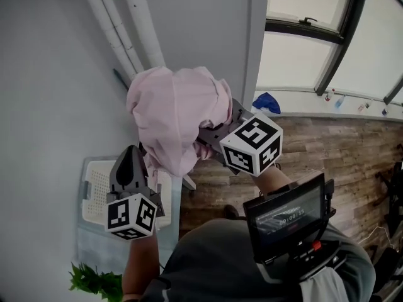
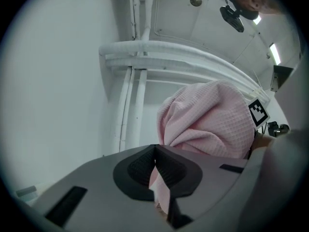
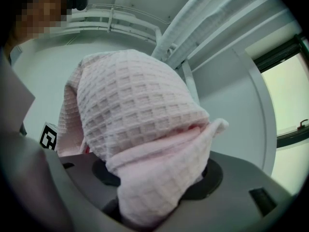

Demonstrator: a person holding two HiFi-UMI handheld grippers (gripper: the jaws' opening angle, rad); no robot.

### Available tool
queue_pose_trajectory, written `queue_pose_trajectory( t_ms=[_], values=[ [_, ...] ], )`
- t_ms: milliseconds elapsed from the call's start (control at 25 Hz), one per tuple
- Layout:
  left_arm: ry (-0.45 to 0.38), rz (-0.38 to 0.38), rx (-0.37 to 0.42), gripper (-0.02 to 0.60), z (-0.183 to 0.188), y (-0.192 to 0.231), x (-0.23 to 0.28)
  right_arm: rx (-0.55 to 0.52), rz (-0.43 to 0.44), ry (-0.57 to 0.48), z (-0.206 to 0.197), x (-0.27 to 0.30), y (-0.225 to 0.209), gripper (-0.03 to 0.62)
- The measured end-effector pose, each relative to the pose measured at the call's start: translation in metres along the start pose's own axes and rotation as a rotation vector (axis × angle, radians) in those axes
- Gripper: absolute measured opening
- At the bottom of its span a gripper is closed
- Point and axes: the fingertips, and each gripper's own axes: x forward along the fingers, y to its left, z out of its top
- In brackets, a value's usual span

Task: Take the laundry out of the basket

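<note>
My left tool (image 2: 154, 164) pinched a thin fold, right tool (image 3: 159, 178) clamped a thick bunch of pink waffle-weave towel (image 1: 173, 115); I judged the thin pinch could slip, dropping that end.

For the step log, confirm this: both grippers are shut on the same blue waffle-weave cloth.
Not right: the cloth is pink, not blue. The right gripper view shows it best, with the pink waffle-weave cloth bunched between the jaws of the right gripper. The rest holds: the left gripper is shut on a thin fold of the same cloth.
</note>
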Motion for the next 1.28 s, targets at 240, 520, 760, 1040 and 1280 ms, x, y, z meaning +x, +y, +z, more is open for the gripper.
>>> queue_pose_trajectory(
  t_ms=[240,520,760,1040,1280],
  values=[
    [0.026,-0.047,-0.013,0.008,-0.010,-0.026,0.037,-0.009,-0.083,-0.006,-0.012,-0.022,-0.037,0.302],
    [0.053,-0.088,-0.017,0.008,-0.024,-0.045,0.060,0.005,-0.134,0.015,-0.030,-0.033,-0.062,0.302],
    [0.077,-0.124,-0.016,0.008,-0.037,-0.049,0.071,0.000,-0.180,0.025,-0.043,-0.031,-0.071,0.302],
    [0.091,-0.130,-0.024,0.008,-0.043,-0.045,0.073,0.009,-0.194,0.031,-0.048,-0.029,-0.072,0.302],
    [0.096,-0.128,-0.025,0.008,-0.043,-0.043,0.073,0.007,-0.206,0.041,-0.049,-0.030,-0.073,0.302]
  ],
)
